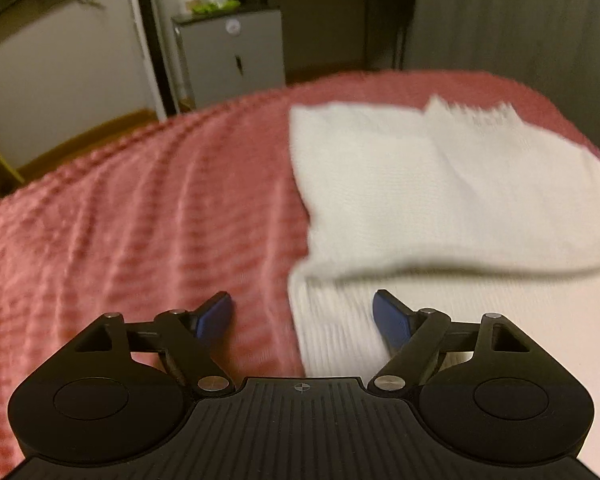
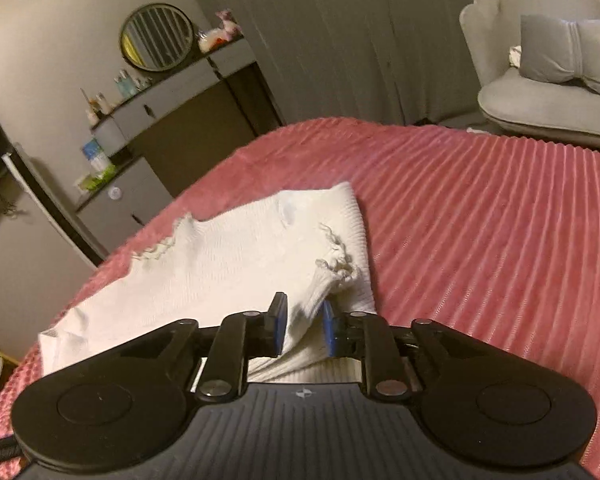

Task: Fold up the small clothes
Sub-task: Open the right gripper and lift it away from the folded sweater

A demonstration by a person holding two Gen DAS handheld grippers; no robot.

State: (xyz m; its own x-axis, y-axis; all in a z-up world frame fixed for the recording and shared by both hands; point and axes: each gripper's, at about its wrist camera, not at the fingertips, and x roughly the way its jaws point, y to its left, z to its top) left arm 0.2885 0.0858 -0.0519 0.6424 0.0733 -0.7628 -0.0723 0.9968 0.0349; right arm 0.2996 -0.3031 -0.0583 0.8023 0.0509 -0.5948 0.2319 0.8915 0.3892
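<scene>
Pink ribbed bedspread (image 2: 480,220) covers the bed. Small grey cabinet (image 1: 232,52) upper centre in left view; grey armchair (image 2: 548,76) upper right in right view. White knit garment (image 2: 228,256) lies flat at frame centre, long axis lower left to upper right, frayed edges, small hole. Left tool (image 1: 303,316) wide, nothing gripped, straddling the garment's edge. Right tool (image 2: 303,326) narrow, ribbed fabric between its pads; grip uncertain.
</scene>
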